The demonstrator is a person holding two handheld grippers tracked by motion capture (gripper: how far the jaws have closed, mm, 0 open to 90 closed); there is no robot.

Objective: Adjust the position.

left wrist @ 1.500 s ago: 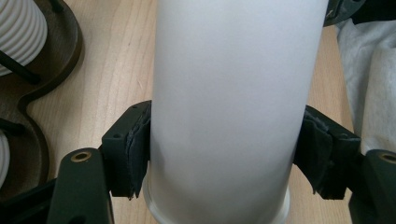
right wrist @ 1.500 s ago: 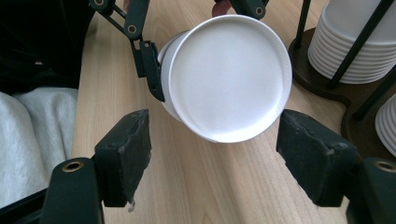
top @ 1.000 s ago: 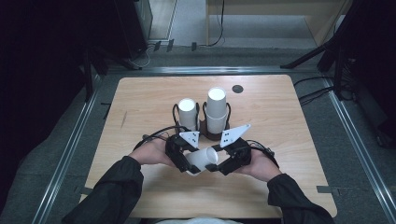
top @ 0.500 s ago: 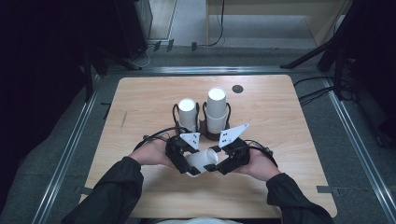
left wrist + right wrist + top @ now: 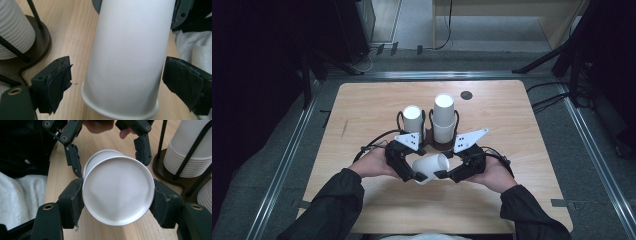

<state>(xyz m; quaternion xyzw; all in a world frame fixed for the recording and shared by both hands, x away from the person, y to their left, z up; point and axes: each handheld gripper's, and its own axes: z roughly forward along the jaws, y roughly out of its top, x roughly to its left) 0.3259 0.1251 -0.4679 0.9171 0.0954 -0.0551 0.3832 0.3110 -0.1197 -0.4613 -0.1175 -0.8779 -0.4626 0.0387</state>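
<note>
Cup clamped in right gripper; left gripper spread clear around it.

Your high view looks forward and down over the whole wooden table. Your left gripper view sits very close, facing the side of the white cup. Your right gripper view, just as close, faces that cup's flat end. Both share the cup and the black cup stand.

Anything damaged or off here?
The left claw has frayed, peeling pads. The white cup lies sideways, squeezed by the right claw, its base dented. The stacked cups look tidy.
</note>
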